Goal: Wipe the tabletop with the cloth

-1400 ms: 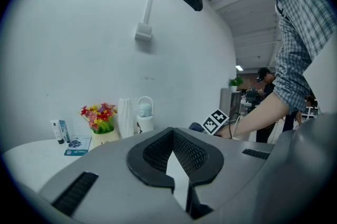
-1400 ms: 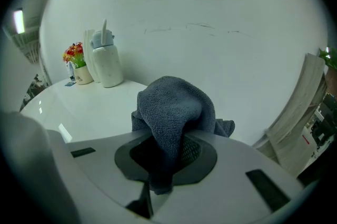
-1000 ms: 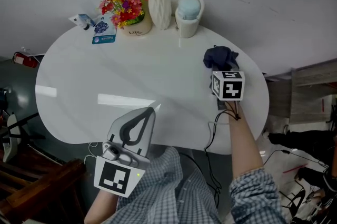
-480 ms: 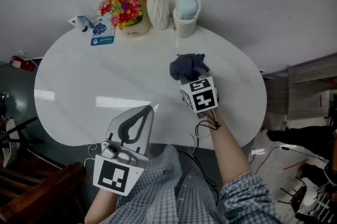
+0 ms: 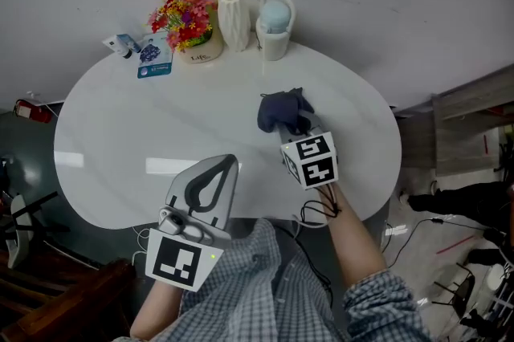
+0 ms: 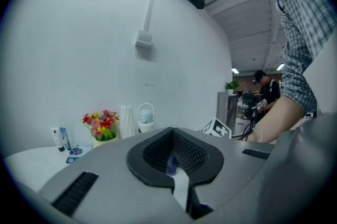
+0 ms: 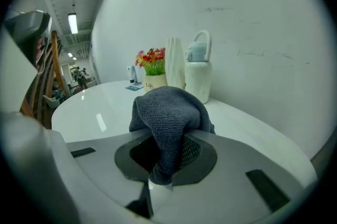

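As the wiping stroke is carried inward, the dark cloth [image 5: 281, 112] is shown clamped in the jaws of the right hand-held gripper [image 5: 291, 130] and bunched just ahead of it. Within a second it has been swept from the tabletop's [image 5: 144, 124] right rim to the middle. The left hand-held gripper [image 5: 227, 165] is held closed on nothing, and the stretch to the left of the cloth is judged unwiped.

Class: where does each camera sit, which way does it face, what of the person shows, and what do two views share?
Head view: on the head, steeply down at the table; both sleeves, left gripper, right gripper.
Left gripper view: on that gripper, toward the wall; shut fingers, a forearm.
Right gripper view: on that gripper, along fingers clamping the cloth.
Shared: the flowers.
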